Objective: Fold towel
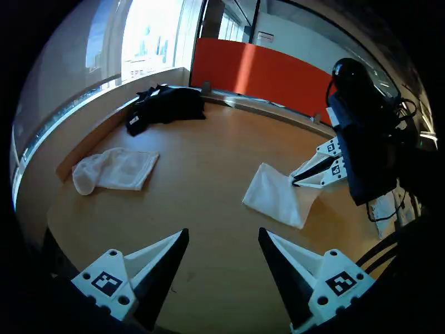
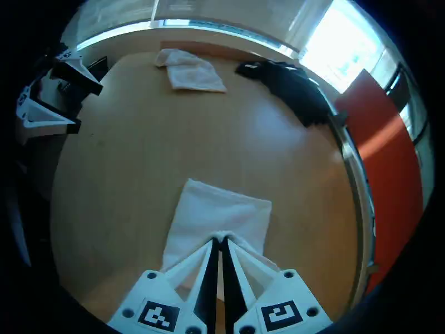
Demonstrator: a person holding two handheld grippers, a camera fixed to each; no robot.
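Right gripper [image 2: 221,240] fingers clenched on towel [image 2: 219,214] edge; left gripper [image 1: 223,232] fingers spread, empty. Risk: single-point pinch could slip or drag the fold skewed across table [image 2: 144,139].

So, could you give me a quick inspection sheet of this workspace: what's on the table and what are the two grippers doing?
Surface: wooden table, bare wood between the items.
Job's things: flat towel lying on the table, one edge pinched; crumpled towel lying apart, nearer the window side.
Clutter: black cloth heaped at the table's far edge.
Grippers: left gripper open over bare wood, holding nothing; right gripper shut on the flat towel's edge.
Cables: black cables looping behind the right gripper's body.
Surroundings: bright window; orange panel behind the table.
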